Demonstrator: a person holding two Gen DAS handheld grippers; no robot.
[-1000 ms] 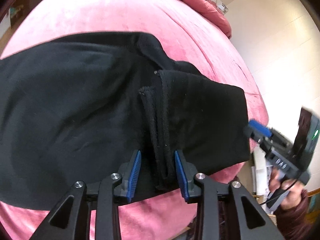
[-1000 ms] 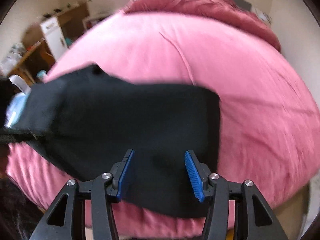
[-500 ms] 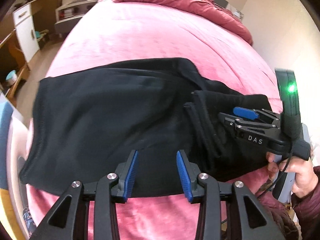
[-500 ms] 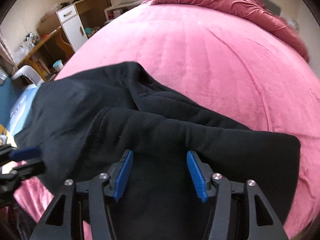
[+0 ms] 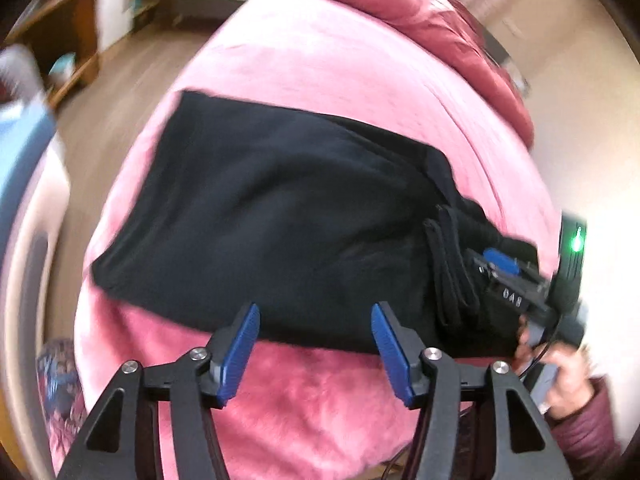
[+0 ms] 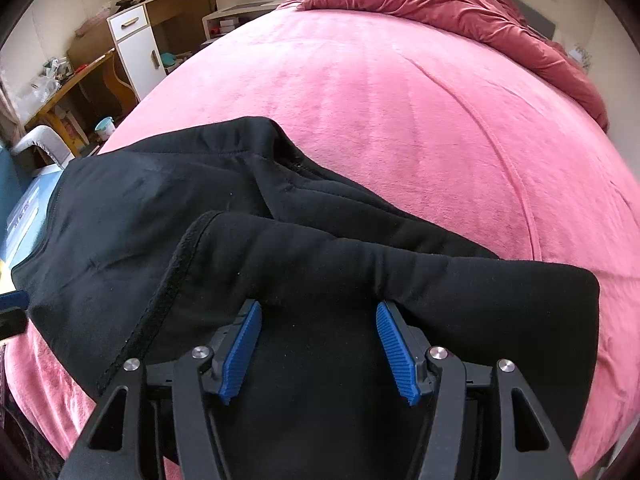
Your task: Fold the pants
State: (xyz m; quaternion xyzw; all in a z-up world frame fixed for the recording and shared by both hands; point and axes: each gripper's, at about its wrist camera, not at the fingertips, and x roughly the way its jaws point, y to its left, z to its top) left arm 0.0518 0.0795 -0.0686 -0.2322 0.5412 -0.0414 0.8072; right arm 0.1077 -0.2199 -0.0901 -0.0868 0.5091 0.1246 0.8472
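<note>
Best to square the folded-over leg end on the layer under it and press the hump between the right gripper (image 6: 318, 350) pads flat before any further fold, jaws roughly half apart, resting on the black pants (image 6: 224, 264) with nothing pinched. Left gripper (image 5: 314, 350) jaws opening, empty, over pink bedspread (image 5: 320, 400) just short of the pants' near edge (image 5: 280, 220). Beyond: bunched red duvet (image 6: 440, 0).
</note>
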